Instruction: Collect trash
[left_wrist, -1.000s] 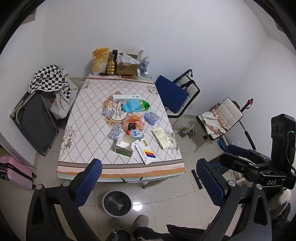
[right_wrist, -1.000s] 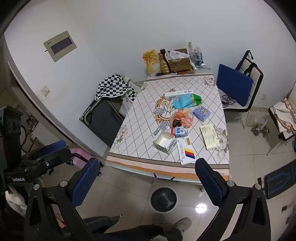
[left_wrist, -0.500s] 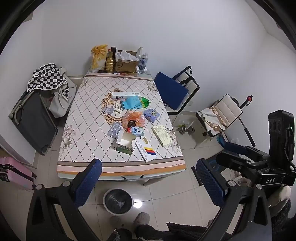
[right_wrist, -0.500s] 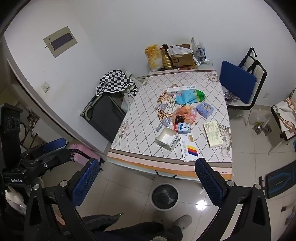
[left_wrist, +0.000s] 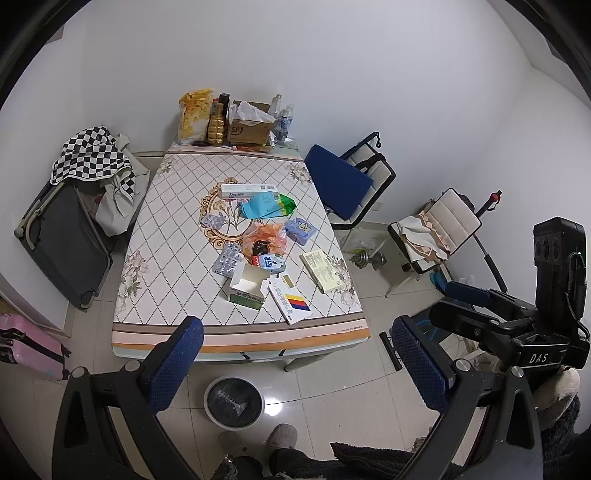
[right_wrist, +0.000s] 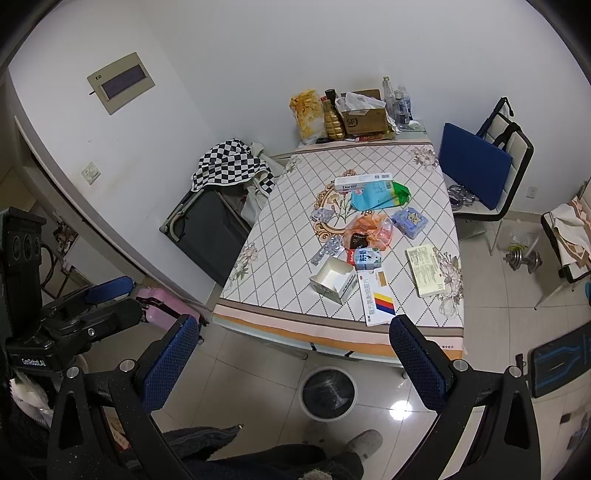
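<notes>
Trash lies on the patterned table (left_wrist: 177, 236) (right_wrist: 288, 236): an open white box (left_wrist: 246, 286) (right_wrist: 332, 282), a flat box with colour stripes (left_wrist: 290, 302) (right_wrist: 375, 302), an orange bag (left_wrist: 266, 238) (right_wrist: 369, 230), blister packs (left_wrist: 226, 260), a teal pouch (left_wrist: 267, 205) and a long white Doctor box (left_wrist: 249, 191). A round bin (left_wrist: 233, 402) (right_wrist: 328, 393) stands on the floor before the table. My left gripper (left_wrist: 295, 363) is open and empty, high above the floor. My right gripper (right_wrist: 293, 363) is open and empty too.
Bottles, a yellow bag and a cardboard box (left_wrist: 249, 127) stand at the table's far end. A blue-cushioned chair (left_wrist: 343, 182) and a second chair (left_wrist: 436, 229) stand right. A dark suitcase with checkered cloth (left_wrist: 70, 221) stands left, a pink case (left_wrist: 26, 347) nearer. Dumbbells (right_wrist: 522, 258) lie on the floor.
Both views have drifted slightly toward the table and bin. Both grippers stay open and empty. Nothing on the table has moved.
</notes>
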